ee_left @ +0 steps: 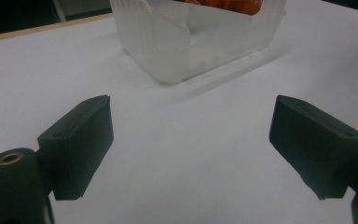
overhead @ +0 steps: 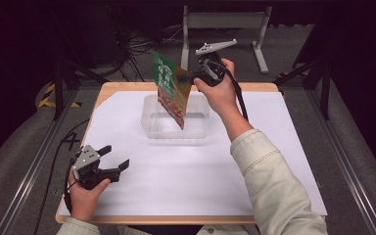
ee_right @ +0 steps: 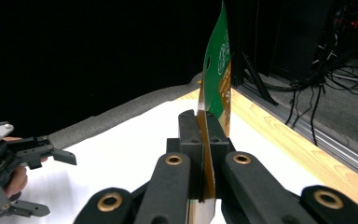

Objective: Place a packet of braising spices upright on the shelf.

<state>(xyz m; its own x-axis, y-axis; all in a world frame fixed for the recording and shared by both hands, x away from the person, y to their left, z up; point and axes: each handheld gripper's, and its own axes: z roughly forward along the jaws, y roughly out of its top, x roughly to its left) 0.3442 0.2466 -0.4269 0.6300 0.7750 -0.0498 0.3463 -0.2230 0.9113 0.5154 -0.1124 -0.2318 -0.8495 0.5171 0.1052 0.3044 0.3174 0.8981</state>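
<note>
A flat green and orange packet (overhead: pixel 170 88) hangs in the air above a clear plastic tray (overhead: pixel 152 128), its lower corner pointing down into the tray's open top and its green upper end tilted away to the left in the high view. The right tool (overhead: pixel 192 76) pinches the packet's edge from the side, its two black jaws pressed together on the thin foil; in the right gripper view the packet (ee_right: pixel 216 88) stands up edge-on between them. The tray sits on a white sheet (overhead: pixel 196 171) that covers most of the wooden surface (overhead: pixel 127 86), towards the far side of it. Well apart from the tray, at the near left corner of the sheet, the left tool (overhead: pixel 119 155) rests low in the person's hand with its jaws spread apart and nothing between them. In the left gripper view, they frame bare white sheet, with the tray (ee_left: pixel 177 51) beyond them.
</note>
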